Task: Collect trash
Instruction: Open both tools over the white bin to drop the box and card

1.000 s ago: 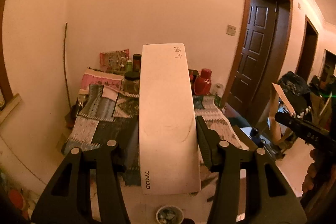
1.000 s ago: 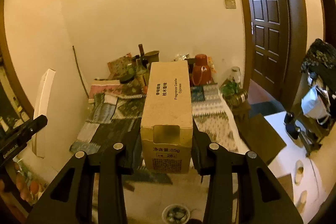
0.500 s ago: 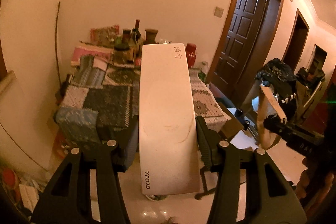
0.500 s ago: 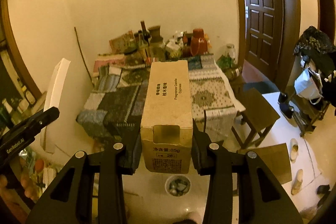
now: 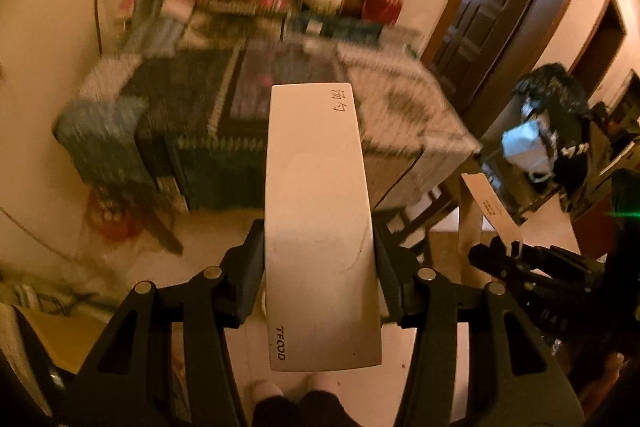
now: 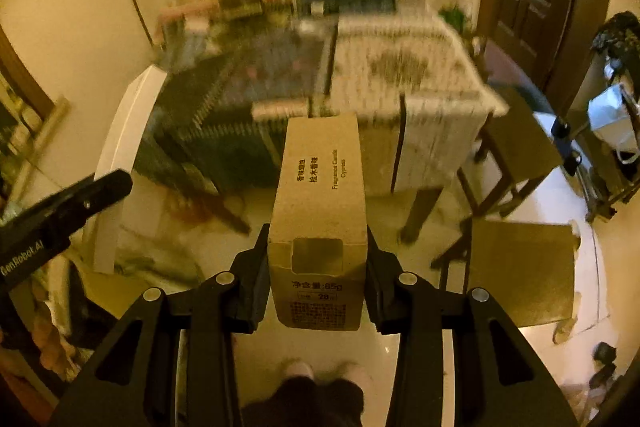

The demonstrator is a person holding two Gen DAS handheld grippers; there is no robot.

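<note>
White box [image 5: 320,227] in black left gripper [image 5: 320,275], brown kraft carton [image 6: 319,211] in black right gripper [image 6: 318,267], patchwork-patterned tablecloth [image 5: 280,99] ahead

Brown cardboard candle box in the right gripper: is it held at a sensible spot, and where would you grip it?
The brown cardboard candle box is best gripped as shown: the right gripper clamps its two long side walls near the printed end, approaching end-on along the box's length. The flat, parallel sides suit the pads. The cut-out window there probably weakens the wall, so light pressure seems wise.
</note>
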